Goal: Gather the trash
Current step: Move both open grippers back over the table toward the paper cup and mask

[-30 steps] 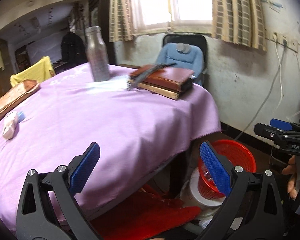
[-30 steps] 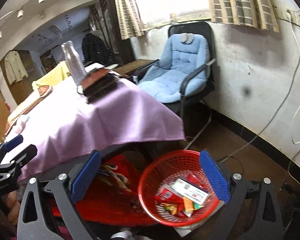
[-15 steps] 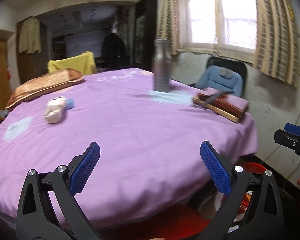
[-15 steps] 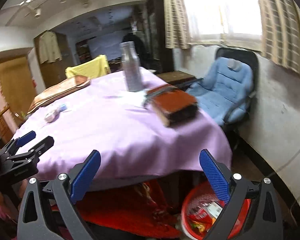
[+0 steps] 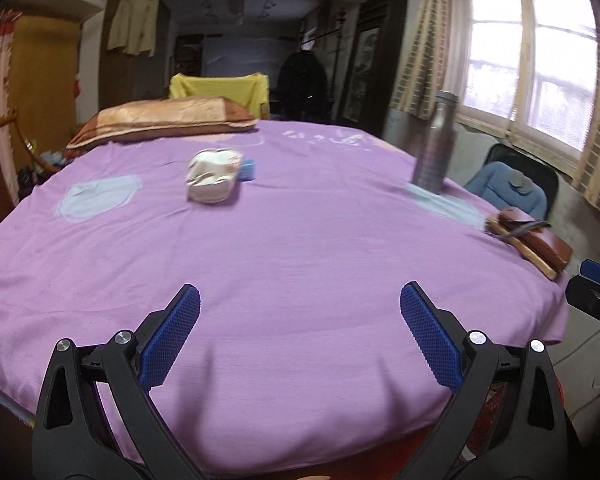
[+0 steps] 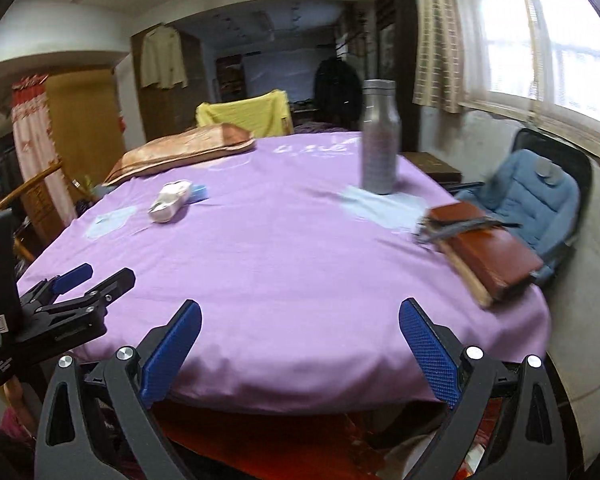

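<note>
- One piece of trash lies on your table: a crumpled white wrapper (image 5: 211, 181), far side of the purple cloth (image 5: 300, 264) and left of centre, well apart from both grippers.
- Touching the wrapper's right side is one small blue object (image 5: 247, 169); what it is cannot be told.
- On the same cloth you have one metal bottle (image 6: 379, 136) standing upright toward the window side, one stack of brown books (image 6: 486, 250) at the right edge with a dark strap across its top, and one brown-gold cushion (image 5: 160, 119) at the far edge.
- Two pale blue patches show on the cloth, one left of the wrapper (image 5: 96, 197) and one beneath the bottle (image 6: 384, 208).
- Beyond the table are one yellow-draped chair (image 5: 220, 89) and one blue padded chair (image 6: 528, 196).
- Your left gripper (image 5: 300, 332) is level over the near edge of the table, pointing across the cloth, jaws spread wide with nothing between them.
- Your right gripper (image 6: 300, 340) sits beside it at the near edge, aimed the same way, jaws likewise wide and holding nothing.
</note>
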